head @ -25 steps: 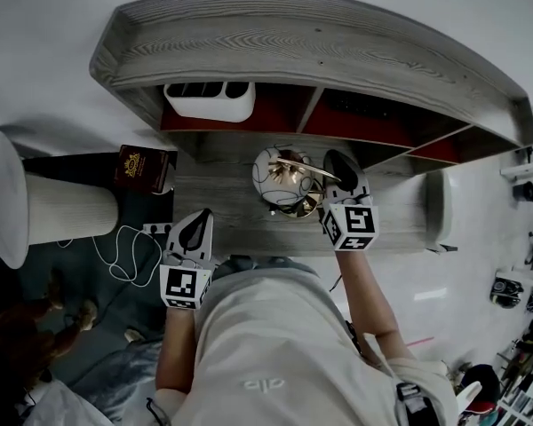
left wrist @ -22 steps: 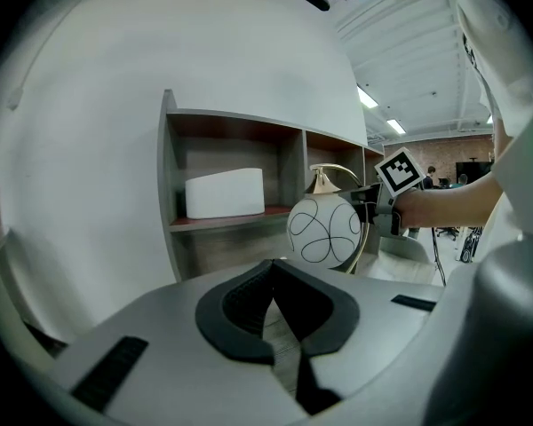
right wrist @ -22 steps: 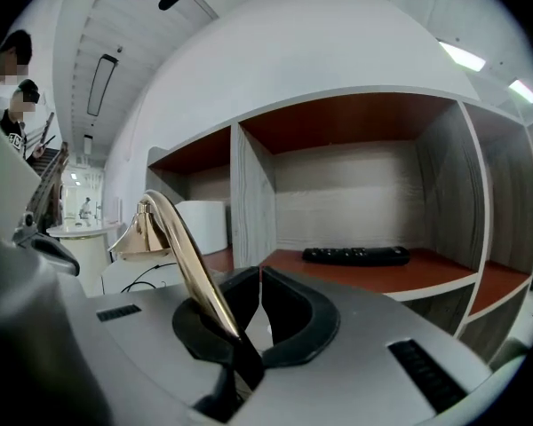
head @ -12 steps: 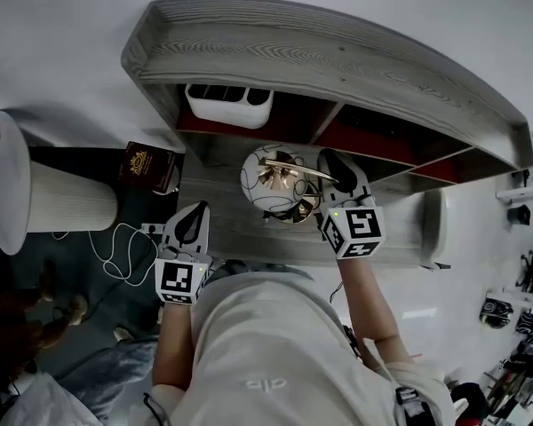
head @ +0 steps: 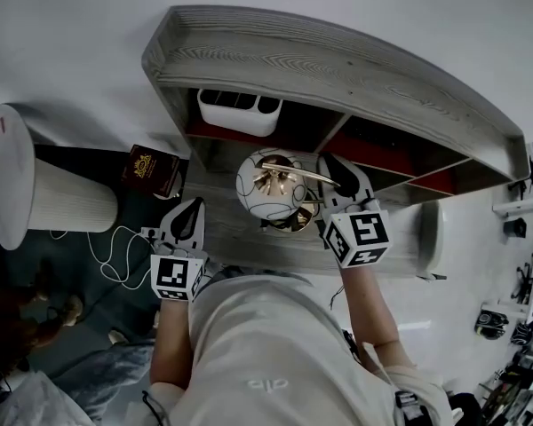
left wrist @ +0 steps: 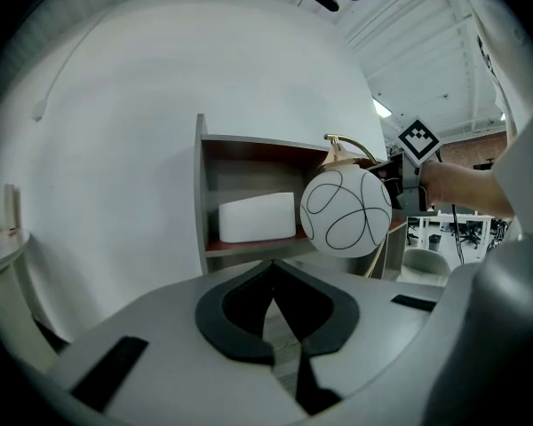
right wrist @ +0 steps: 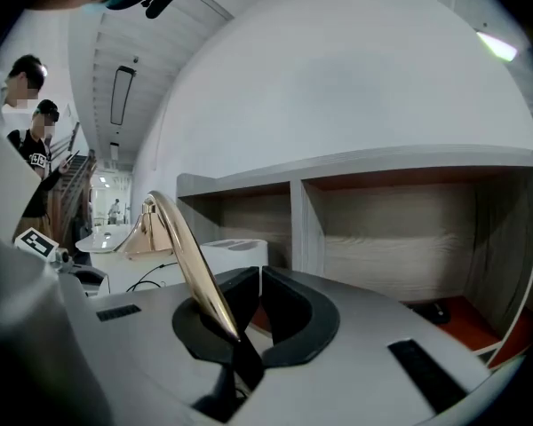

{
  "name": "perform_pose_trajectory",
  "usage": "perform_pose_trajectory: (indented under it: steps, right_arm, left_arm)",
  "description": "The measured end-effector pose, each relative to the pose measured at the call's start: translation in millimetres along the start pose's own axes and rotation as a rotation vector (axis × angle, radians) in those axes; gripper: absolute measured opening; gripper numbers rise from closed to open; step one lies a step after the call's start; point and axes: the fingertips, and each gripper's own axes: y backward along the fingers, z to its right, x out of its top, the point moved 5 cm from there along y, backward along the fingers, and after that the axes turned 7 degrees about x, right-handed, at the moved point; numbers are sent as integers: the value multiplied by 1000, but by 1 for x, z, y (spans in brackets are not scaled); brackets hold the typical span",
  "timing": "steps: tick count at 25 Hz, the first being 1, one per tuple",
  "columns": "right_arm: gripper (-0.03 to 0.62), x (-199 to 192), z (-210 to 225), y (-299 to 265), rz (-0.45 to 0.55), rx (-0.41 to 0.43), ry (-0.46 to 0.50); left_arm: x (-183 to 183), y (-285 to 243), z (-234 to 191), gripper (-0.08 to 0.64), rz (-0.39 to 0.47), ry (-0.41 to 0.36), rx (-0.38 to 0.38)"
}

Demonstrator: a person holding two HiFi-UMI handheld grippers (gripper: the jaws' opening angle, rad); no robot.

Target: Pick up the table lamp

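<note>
Two claws, right claw (right wrist: 256, 291) grasping stem (right wrist: 182, 247) of table lamp (head: 271, 185), left claw (left wrist: 271, 295) clenched empty nearby

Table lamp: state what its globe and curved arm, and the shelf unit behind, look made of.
The globe: matte white with thin black looping lines, probably frosted glass or plastic. The curved arm: polished brass-coloured metal, by its mirror-like highlights. The shelf unit: grey wood or wood-look laminate, visible grain, reddish inside.

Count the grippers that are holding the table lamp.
1. The right gripper is shut on the gold arm of the table lamp; the left gripper is apart from it, jaws together on nothing.
</note>
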Motion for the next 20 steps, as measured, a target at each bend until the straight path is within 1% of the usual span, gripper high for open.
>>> perform_pose_trajectory:
  steps: [5, 9, 20]
  right_arm:
    - [38, 11, -8, 3, -12, 31, -5]
    - [38, 10, -13, 4, -18, 51, -9]
    - [38, 0, -15, 10, -40, 26, 2]
  left_arm:
    - [2, 1, -5, 15, 10, 6, 7]
    - [2, 0, -6, 15, 16, 11, 7]
    - [-1, -2, -4, 15, 11, 18, -4]
